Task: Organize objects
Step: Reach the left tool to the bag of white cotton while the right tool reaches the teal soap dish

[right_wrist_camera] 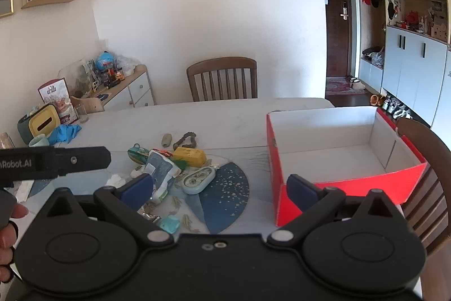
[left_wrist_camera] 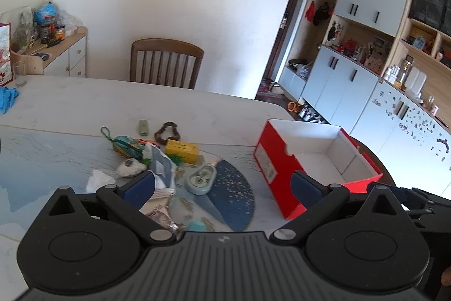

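Holding both grippers above the near edge of the table (right_wrist_camera: 225, 114), we see each one spread wide with nothing between its pads: the left gripper (left_wrist_camera: 222, 188) and the right gripper (right_wrist_camera: 220, 188) both hang short of the clutter.

One red box (right_wrist_camera: 277, 160) with a white inside stands on the table's right side, open at the top and holding nothing we can see. To its left lies one loose heap of small things, well apart from the box wall except for the dark blue fan-shaped mat (right_wrist_camera: 225, 193), which reaches close to it.

We count in the heap:
- one yellow block (right_wrist_camera: 189, 156), at the far side;
- one brown bead bracelet (left_wrist_camera: 167, 131), just beyond the yellow block;
- one small grey-green capsule (left_wrist_camera: 143, 127), beside the bracelet;
- one teal pouch with a green cord loop (left_wrist_camera: 124, 147);
- one pale blue oval case with two round dials (left_wrist_camera: 201, 178), resting on the mat's left edge;
- one crumpled blue-and-white packet (right_wrist_camera: 160, 171), just beside the left pad of each gripper;
- one white oval piece (left_wrist_camera: 129, 167), left of the packet;
- one small teal piece (right_wrist_camera: 170, 224), nearest to us.

At the far left of the table lie the blue gloves (right_wrist_camera: 64, 133); we cannot tell how many. Two wooden chairs show: one behind the table (right_wrist_camera: 222, 78), one beside the box (right_wrist_camera: 428, 174).
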`<state>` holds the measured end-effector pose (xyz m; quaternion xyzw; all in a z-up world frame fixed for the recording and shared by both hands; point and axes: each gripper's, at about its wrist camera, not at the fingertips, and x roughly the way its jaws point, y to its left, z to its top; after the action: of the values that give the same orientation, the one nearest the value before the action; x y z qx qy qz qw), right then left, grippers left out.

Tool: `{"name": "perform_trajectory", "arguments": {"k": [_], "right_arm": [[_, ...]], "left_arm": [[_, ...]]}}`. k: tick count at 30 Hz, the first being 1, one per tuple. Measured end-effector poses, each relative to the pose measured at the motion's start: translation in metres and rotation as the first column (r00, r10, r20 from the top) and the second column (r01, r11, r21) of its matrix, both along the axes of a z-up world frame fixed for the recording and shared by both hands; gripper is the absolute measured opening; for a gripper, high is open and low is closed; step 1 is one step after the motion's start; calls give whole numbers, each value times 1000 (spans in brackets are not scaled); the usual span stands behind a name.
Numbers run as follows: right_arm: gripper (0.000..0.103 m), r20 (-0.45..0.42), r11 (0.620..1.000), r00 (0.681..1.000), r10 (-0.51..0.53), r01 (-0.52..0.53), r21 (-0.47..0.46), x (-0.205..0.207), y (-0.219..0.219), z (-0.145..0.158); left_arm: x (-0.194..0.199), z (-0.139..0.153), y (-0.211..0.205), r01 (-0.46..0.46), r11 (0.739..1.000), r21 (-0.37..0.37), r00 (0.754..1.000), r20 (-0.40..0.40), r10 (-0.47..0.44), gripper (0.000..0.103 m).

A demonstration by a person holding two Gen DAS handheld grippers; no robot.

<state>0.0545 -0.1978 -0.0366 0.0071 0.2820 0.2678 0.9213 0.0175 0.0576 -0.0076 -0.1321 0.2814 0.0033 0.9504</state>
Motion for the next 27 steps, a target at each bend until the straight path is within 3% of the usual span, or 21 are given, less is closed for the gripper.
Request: {"name": "perform_trajectory", "arguments": {"k": [14,21,27], "right_arm": [[100,-33,998,997,63,-64,-25,9,55,-9],[99,-64,996,996,67,-70,-58,18,76,-20],[96,-106,993,993,45,-56,-104,30,92,-40]], "left_arm": [[21,-15,66,-65,998,15,998,-12,65,103],[35,-32,110,-87,992,95,995,-45,91,103],[58,-63,141,-82,985,152,989,-112,100,103]]}}
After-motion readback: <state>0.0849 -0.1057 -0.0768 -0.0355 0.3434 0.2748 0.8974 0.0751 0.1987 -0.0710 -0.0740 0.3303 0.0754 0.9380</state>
